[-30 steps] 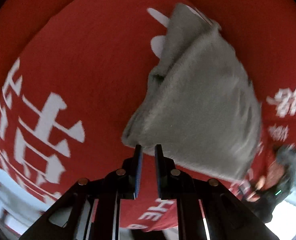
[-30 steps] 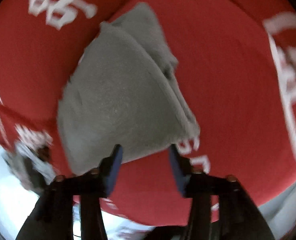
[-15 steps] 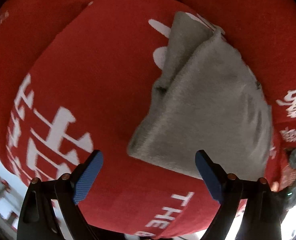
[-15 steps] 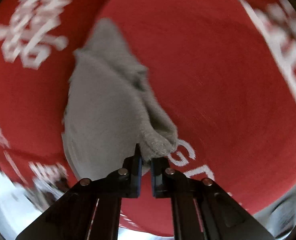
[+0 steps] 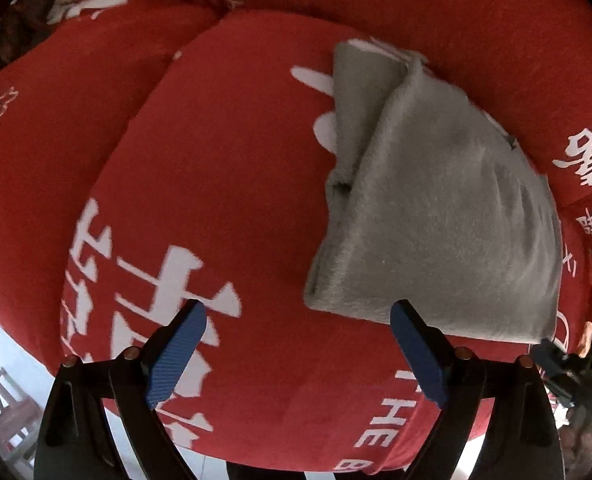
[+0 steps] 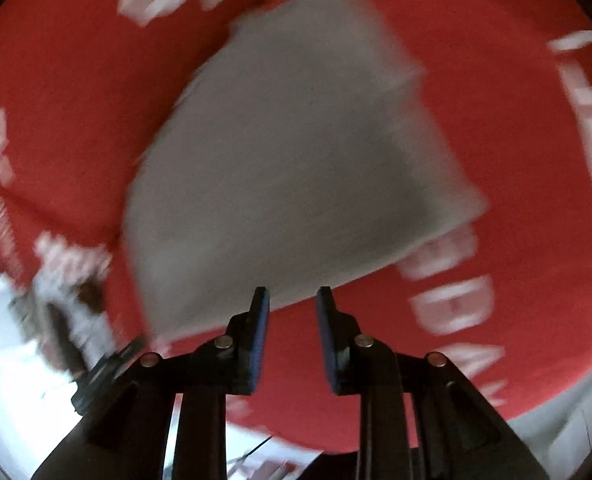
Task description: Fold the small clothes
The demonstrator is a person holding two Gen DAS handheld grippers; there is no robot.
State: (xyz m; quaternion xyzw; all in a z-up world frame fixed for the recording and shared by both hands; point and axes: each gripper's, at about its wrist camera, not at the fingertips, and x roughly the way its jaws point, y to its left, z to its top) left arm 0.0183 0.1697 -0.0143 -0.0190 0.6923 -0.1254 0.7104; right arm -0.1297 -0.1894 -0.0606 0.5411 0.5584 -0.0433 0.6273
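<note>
A folded grey fleece garment (image 5: 436, 208) lies flat on a red cushion with white characters (image 5: 216, 184). My left gripper (image 5: 296, 344) is open wide and empty, held just in front of the garment's near left corner. In the right wrist view the same garment (image 6: 296, 160) is blurred by motion. My right gripper (image 6: 292, 320) hovers at its near edge with a narrow gap between the jaws and nothing between them.
More red cushions with white print (image 5: 436, 0) lie behind and to the sides. A wooden chair (image 5: 4, 412) stands on the pale floor at lower left. The other gripper and hand (image 5: 576, 376) show at the lower right edge.
My left gripper has pulled back a little and stays open. My right gripper, shut at the garment's corner half a second ago, has opened slightly and swung left along the near edge.
</note>
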